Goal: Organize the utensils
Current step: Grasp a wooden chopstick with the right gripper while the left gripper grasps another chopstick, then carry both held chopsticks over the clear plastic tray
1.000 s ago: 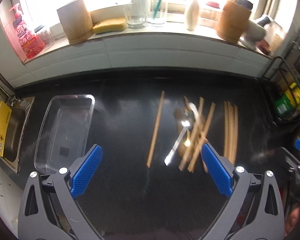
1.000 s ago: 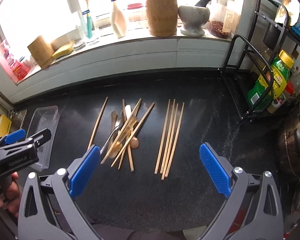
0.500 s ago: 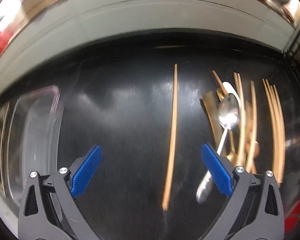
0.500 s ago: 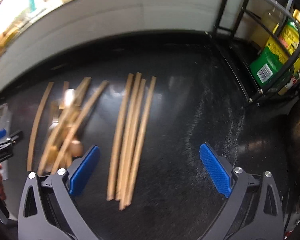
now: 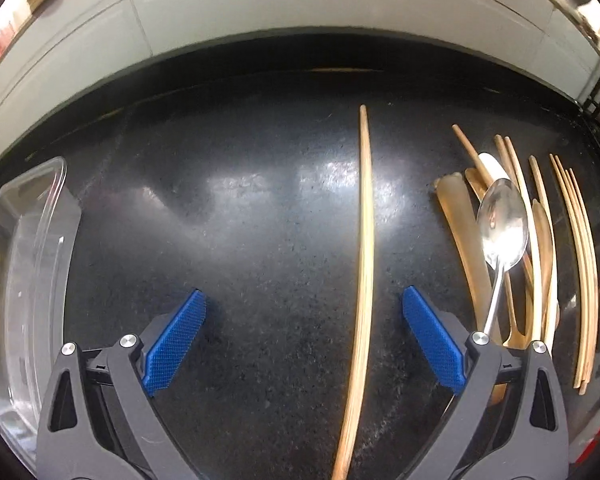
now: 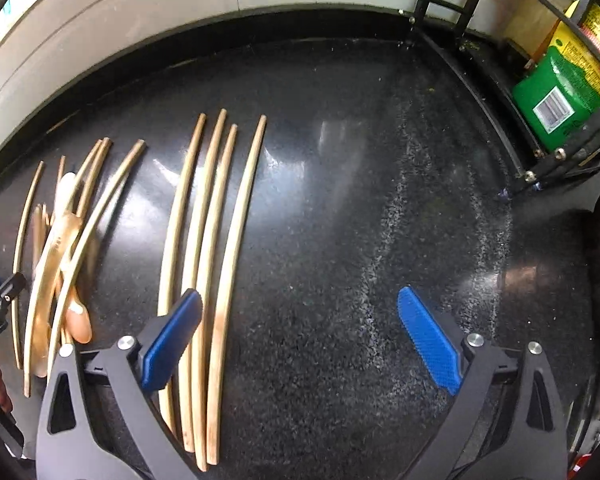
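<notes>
Below, on the black speckled worktop [image 5: 260, 240], one long wooden chopstick [image 5: 365, 240] lies between the spread, empty left tongs [image 5: 302, 308]; four parallel wooden chopsticks [image 6: 208, 260] pass under the left finger of the released right tongs [image 6: 300, 308].

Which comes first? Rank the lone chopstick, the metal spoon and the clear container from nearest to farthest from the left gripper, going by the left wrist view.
1. Lone chopstick: passes between the open fingers of the left gripper, nearer the right one.
2. Metal spoon: just right of the gripper, in the utensil pile.
3. Clear container: far left edge of the counter.
</notes>
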